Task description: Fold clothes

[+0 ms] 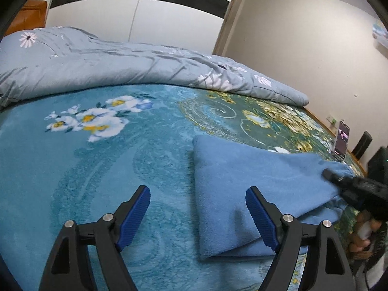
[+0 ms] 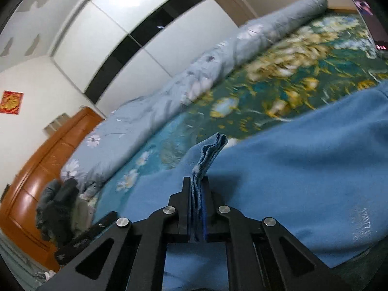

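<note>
A blue fleece garment (image 1: 247,181) lies folded on the bed, right of centre in the left wrist view. My left gripper (image 1: 197,214) is open and empty, low over the bed, its right finger over the garment's near left edge. My right gripper (image 2: 196,191) is shut on a bunched edge of the same garment (image 2: 291,169) and holds it lifted. In the left wrist view the right gripper (image 1: 332,175) pinches the garment's far right corner.
A teal floral blanket (image 1: 84,165) covers the bed. A grey-blue floral duvet (image 1: 109,58) lies bunched along the far side. A phone (image 1: 342,140) stands at the bed's right edge. An orange wooden headboard (image 2: 36,169) and white wardrobe (image 2: 121,24) stand beyond.
</note>
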{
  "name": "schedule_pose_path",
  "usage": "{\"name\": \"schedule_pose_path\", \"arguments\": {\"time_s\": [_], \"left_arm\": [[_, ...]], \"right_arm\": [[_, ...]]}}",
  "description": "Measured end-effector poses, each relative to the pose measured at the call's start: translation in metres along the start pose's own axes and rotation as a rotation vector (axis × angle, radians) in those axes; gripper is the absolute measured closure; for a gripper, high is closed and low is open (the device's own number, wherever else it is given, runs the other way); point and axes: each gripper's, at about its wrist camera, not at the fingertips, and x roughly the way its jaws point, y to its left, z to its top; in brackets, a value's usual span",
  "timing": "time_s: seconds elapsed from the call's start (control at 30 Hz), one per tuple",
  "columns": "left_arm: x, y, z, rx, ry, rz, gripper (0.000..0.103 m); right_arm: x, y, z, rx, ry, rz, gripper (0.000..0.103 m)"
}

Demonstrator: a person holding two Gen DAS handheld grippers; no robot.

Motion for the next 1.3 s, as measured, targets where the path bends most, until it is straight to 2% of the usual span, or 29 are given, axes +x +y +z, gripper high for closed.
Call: {"name": "schedule_pose_path", "arguments": {"time_s": [0.1,0.23,0.33,0.43,0.47,0.5,0.57,0.7,0.77,0.83,0.97,1.07,1.2,1.3], "left_arm": [[0.004,-0.008,0.001,0.017,0.016,-0.002,0.019],[0.002,-0.024,0.003,0.065,-0.001,0.003,0.019],[-0.002,-0.035,0.006,0.095,-0.029,0.010,0.018],[-0.007,-0.047,0.005,0.116,-0.060,0.038,0.015],[-0.009,-0.051,0.005,0.124,-0.067,0.039,0.015],[-0.010,-0.055,0.004,0.128,-0.075,0.041,0.015],[-0.013,-0.060,0.003,0.131,-0.095,0.063,0.015],[-0.014,-0.065,0.005,0.106,-0.103,0.047,0.014],[-0.012,-0.065,0.006,0.079,-0.089,0.029,0.014],[-0.012,-0.066,0.007,0.054,-0.082,0.007,0.014],[-0.017,-0.064,0.010,-0.012,-0.123,0.003,0.014],[-0.020,-0.059,0.013,-0.063,-0.143,-0.018,0.014],[-0.015,-0.055,0.013,-0.121,-0.098,-0.113,0.014],[-0.011,-0.059,0.008,-0.122,-0.053,-0.181,0.014]], "right_arm": [[0.011,-0.009,-0.004,0.021,0.047,-0.037,0.097],[0.006,-0.006,-0.002,0.023,0.034,-0.022,0.095],[-0.005,-0.008,0.001,0.035,0.006,-0.026,0.095],[-0.031,-0.014,0.009,0.068,-0.074,-0.020,0.095],[-0.043,-0.017,0.011,0.079,-0.109,-0.017,0.088],[-0.055,-0.020,0.013,0.090,-0.145,-0.014,0.072],[-0.078,-0.028,0.016,0.116,-0.221,-0.010,0.050],[-0.123,-0.049,0.020,0.194,-0.363,-0.017,0.045],[-0.139,-0.061,0.020,0.228,-0.423,-0.045,0.036],[-0.150,-0.072,0.019,0.259,-0.459,-0.073,0.035],[-0.157,-0.088,0.014,0.323,-0.465,-0.096,0.035],[-0.155,-0.099,0.008,0.374,-0.436,-0.109,0.035],[-0.149,-0.107,0.001,0.417,-0.388,-0.149,0.035],[-0.144,-0.112,-0.004,0.450,-0.364,-0.176,0.035]]}}
